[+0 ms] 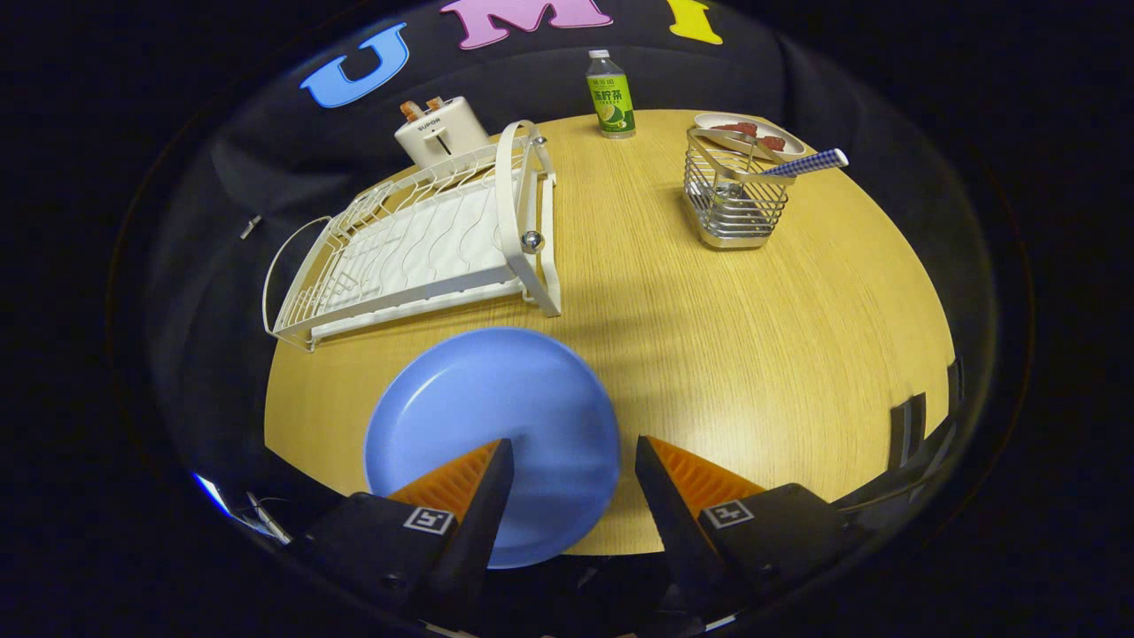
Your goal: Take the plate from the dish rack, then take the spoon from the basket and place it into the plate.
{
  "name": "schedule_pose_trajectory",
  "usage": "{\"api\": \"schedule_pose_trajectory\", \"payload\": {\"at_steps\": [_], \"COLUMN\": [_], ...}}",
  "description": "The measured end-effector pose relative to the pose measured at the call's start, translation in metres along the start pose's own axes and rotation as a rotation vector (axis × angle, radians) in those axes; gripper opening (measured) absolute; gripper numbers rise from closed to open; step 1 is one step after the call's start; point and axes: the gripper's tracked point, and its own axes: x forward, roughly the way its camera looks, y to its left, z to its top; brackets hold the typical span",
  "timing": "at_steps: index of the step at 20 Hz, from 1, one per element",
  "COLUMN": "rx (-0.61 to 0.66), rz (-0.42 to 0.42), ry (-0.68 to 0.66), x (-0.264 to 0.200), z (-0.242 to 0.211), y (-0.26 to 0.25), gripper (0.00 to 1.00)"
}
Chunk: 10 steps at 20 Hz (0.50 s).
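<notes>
The round blue plastic plate [492, 425] is lying flat on the wooden bench [753, 354], out of the white wire dish rack [416, 248] (first step apparently finished). The gripper [574, 465] is hovering with fingers spread wide, holding nothing; the checked-handled spoon [802, 164] is waiting in the steel wire basket [733, 208].

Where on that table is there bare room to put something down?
Bare wood lies between the dish rack and wire basket, and beyond the blue plate toward the basket. The far edge is crowded: toaster, bottle, small dish.
</notes>
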Motion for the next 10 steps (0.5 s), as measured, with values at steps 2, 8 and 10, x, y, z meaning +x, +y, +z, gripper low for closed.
{"api": "schedule_pose_trajectory", "payload": {"at_steps": [2, 8, 10], "rx": [-0.012, -0.127, -0.159], "rz": [0.000, 0.083, 0.105], "ry": [-0.016, -0.186, -0.265], "x": [-0.006, -0.057, -0.081], "z": [0.004, 0.056, 0.090], "y": [-0.005, -0.004, -0.002], "gripper": [0.92, 0.99, 0.99]}}
